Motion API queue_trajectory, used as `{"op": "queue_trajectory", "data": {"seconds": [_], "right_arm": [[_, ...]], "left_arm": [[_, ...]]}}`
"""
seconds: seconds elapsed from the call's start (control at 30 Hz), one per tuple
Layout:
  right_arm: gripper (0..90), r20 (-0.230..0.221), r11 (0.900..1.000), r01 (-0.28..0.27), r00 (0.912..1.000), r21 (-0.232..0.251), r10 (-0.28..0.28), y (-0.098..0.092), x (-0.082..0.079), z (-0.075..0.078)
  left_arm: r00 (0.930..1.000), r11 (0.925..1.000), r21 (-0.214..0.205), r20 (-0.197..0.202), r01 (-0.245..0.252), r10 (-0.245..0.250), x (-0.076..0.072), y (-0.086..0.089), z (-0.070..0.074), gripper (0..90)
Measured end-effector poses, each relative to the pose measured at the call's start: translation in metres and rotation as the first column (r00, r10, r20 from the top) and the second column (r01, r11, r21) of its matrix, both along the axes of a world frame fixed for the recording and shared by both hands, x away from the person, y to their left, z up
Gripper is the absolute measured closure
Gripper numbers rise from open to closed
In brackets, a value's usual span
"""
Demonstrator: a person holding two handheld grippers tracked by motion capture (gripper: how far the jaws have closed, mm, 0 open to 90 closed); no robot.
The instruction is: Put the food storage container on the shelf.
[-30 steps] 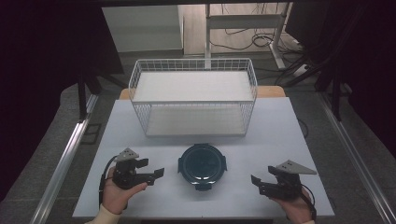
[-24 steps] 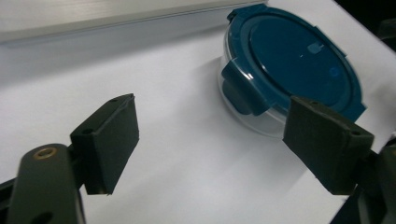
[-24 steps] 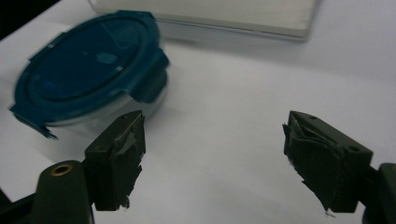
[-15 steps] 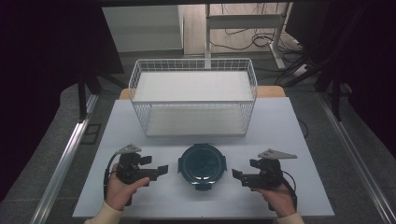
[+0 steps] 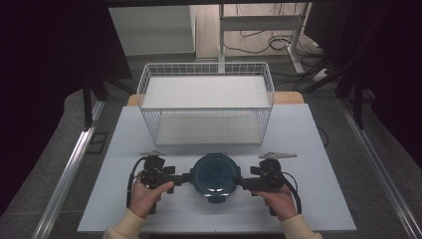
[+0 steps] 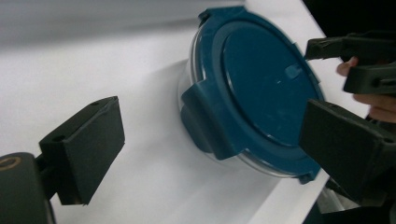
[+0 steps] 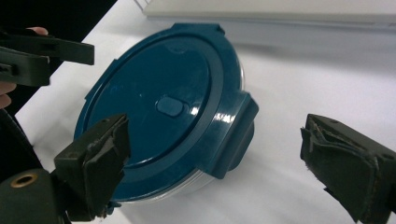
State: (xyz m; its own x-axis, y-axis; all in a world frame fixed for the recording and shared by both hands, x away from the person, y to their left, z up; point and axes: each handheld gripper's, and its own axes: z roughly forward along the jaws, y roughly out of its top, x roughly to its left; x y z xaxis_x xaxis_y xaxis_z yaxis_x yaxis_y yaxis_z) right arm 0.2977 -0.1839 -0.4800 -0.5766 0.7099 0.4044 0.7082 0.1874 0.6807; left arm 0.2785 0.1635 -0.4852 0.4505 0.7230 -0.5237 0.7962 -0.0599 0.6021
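A round clear container with a dark blue clip-on lid (image 5: 216, 174) sits near the table's front edge. My left gripper (image 5: 186, 178) lies at its left side and my right gripper (image 5: 238, 181) at its right side, both pointing inward. In the left gripper view the jaws have just been opening; the left gripper (image 6: 215, 147) stands open with a lid latch (image 6: 205, 116) between the pads, untouched. In the right gripper view the right gripper (image 7: 224, 163) has likewise just been opening and stands open around the opposite latch (image 7: 233, 135), pads clear of it.
A white wire basket (image 5: 206, 110) stands behind the container at the back of the white table (image 5: 124, 149). Table edges drop to a grey floor with metal rails on both sides. Desk legs and cables lie beyond the basket.
Both hands have moved inward to the container's sides, the right one farther. The jaws of both grippers stand wider apart than before. The container has not moved.
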Motion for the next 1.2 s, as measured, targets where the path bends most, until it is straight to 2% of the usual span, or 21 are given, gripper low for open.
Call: {"op": "queue_trajectory", "data": {"seconds": [0.17,0.23,0.27,0.37,0.47,0.5,0.63,0.83,0.87,0.93,1.03,1.07,1.2], "right_arm": [[8.5,-0.022,1.0000,0.001,0.9998,0.001,-0.001,0.001,0.001,-0.002],[8.6,-0.037,1.0000,0.005,0.9993,-0.002,-0.005,0.004,0.001,-0.005],[8.6,-0.044,1.0000,0.004,0.9990,-0.001,-0.004,0.006,0.001,-0.006],[8.8,-0.053,1.0000,0.002,0.9986,0.007,-0.001,0.008,0.000,-0.008],[8.9,-0.072,0.9999,-0.003,0.9974,0.017,0.004,0.013,0.002,-0.013],[9.1,-0.081,0.9996,-0.003,0.9967,0.027,0.005,0.014,0.003,-0.014],[9.3,-0.106,0.9987,-0.008,0.9943,0.050,0.013,0.017,0.005,-0.018],[11.1,-0.131,0.9973,-0.008,0.9912,0.072,0.017,0.020,0.008,-0.022],[11.8,-0.155,0.9951,0.003,0.9878,0.099,0.012,0.020,0.010,-0.024],[13.9,-0.172,0.9929,0.009,0.9850,0.118,0.012,0.020,0.013,-0.026],[19.3,-0.183,0.9922,0.018,0.9830,0.123,0.005,0.019,0.015,-0.029],[23.6,-0.203,0.9874,0.046,0.9791,0.151,-0.014,0.016,0.015,-0.030],[29.5,-0.246,0.9757,0.094,0.9683,0.198,-0.043,0.011,0.015,-0.032]], "left_arm": [[1.0000,0.9999,-0.013,0.005,-0.002,0.002,-0.002,-0.003,0.000,6.8],[0.9999,0.9991,-0.040,-0.011,0.011,-0.011,-0.003,-0.004,-0.004,6.9],[0.9995,0.9991,-0.041,-0.029,0.011,-0.012,-0.003,-0.005,-0.009,6.9],[0.9993,0.9993,-0.036,-0.035,0.009,-0.010,-0.002,-0.005,-0.012,7.6],[0.9970,0.9950,-0.097,-0.071,0.024,-0.031,0.002,-0.008,-0.020,8.7],[0.9970,0.9950,-0.097,-0.071,0.024,-0.031,0.002,-0.008,-0.020,8.9],[0.9919,0.9898,-0.138,-0.116,0.035,-0.051,0.007,-0.012,-0.030,10.5],[0.9898,0.9863,-0.158,-0.126,0.047,-0.067,0.008,-0.016,-0.033,14.4],[0.9878,0.9824,-0.181,-0.137,0.048,-0.073,0.009,-0.017,-0.035,15.3],[0.9871,0.9810,-0.187,-0.140,0.051,-0.078,0.009,-0.018,-0.035,18.3],[0.9850,0.9803,-0.186,-0.145,0.066,-0.094,0.009,-0.020,-0.036,22.4],[0.9859,0.9824,-0.178,-0.145,0.057,-0.083,0.009,-0.021,-0.036,25.5],[0.9850,0.9813,-0.189,-0.160,0.035,-0.066,0.010,-0.020,-0.035,28.4]]}}
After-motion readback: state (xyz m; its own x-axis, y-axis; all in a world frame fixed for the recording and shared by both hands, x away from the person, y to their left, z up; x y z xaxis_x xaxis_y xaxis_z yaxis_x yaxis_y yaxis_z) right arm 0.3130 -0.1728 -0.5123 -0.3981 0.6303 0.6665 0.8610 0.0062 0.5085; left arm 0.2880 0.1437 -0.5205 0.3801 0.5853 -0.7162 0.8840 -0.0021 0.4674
